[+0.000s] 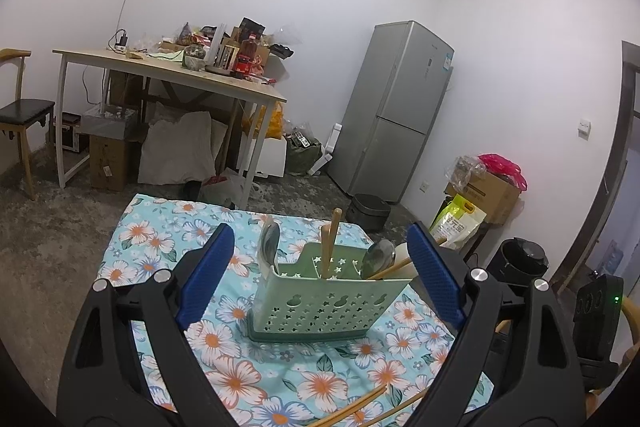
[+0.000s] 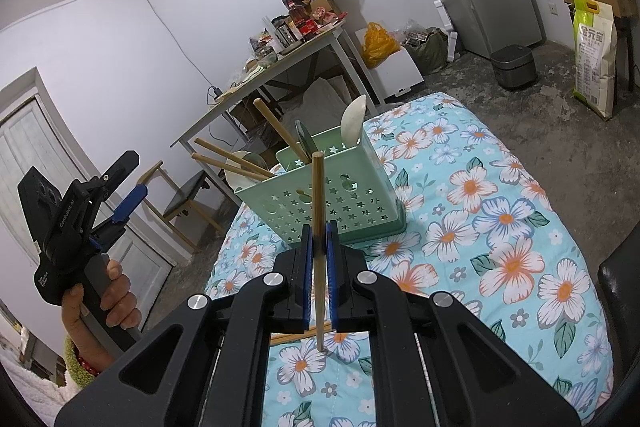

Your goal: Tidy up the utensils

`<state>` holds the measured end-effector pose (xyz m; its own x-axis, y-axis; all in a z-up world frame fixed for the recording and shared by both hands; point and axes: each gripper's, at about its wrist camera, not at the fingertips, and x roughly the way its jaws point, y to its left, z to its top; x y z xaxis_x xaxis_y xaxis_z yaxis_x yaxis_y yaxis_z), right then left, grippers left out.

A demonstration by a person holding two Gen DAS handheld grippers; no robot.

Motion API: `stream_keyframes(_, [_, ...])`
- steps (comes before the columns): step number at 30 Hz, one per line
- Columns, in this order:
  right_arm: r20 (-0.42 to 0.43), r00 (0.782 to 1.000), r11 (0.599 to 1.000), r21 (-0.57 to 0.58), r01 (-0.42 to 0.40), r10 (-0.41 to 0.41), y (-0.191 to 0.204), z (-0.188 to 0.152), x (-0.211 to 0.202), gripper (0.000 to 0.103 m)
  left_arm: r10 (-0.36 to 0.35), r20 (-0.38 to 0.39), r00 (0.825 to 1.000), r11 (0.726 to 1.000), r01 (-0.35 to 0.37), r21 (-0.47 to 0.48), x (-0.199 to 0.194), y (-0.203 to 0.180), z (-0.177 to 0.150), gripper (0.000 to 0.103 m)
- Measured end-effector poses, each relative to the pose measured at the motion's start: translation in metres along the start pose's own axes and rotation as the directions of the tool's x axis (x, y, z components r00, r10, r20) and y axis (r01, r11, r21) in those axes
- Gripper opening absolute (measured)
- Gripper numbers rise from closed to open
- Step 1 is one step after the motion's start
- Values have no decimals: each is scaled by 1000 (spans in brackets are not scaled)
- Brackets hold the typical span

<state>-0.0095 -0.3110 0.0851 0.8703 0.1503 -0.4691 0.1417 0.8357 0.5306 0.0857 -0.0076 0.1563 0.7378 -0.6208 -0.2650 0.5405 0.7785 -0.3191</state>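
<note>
A pale green perforated caddy point(image 1: 328, 299) point(image 2: 332, 203) stands on the floral cloth point(image 1: 168, 227) point(image 2: 500, 227). Wooden chopsticks point(image 1: 332, 239) and spoons point(image 1: 270, 243) stick out of its compartments. My left gripper point(image 1: 320, 233) is open, its blue pads either side of the caddy and short of it, nothing between them. The right wrist view shows that left gripper point(image 2: 134, 175) held up at the left by a hand point(image 2: 108, 291). My right gripper point(image 2: 319, 239) is shut on one wooden chopstick point(image 2: 318, 187), held nearly upright in front of the caddy. Loose chopsticks point(image 1: 360, 407) point(image 2: 300, 335) lie on the cloth below.
Behind the cloth stand a cluttered wooden table point(image 1: 180, 67), a grey fridge point(image 1: 396, 107), a chair point(image 1: 20, 115) and a dark rice cooker point(image 1: 368, 211) on bare concrete floor. A rice bag point(image 2: 592, 67) and boxes are at the right. A black chair edge point(image 2: 616, 287) adjoins the cloth.
</note>
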Motion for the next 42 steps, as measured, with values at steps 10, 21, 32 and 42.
stream_keyframes(10, [24, 1000, 999, -47, 1, 0, 12, 4, 0, 7, 21, -3, 1000, 1000, -21, -11, -2, 4, -13, 84])
stream_keyframes(21, [153, 988, 979, -202, 12, 19, 51, 55, -17, 7, 56, -64, 996, 996, -60, -65, -8, 25, -32, 85])
stream_keyframes(32, [268, 960, 922, -386, 30, 81, 119, 114, -6, 7, 41, -79, 996, 996, -47, -75, -17, 40, -37, 86])
stream_keyframes(42, [244, 970, 893, -437, 104, 6, 141, 138, 73, 7, 37, -93, 995, 996, -44, -75, -22, 50, -43, 87])
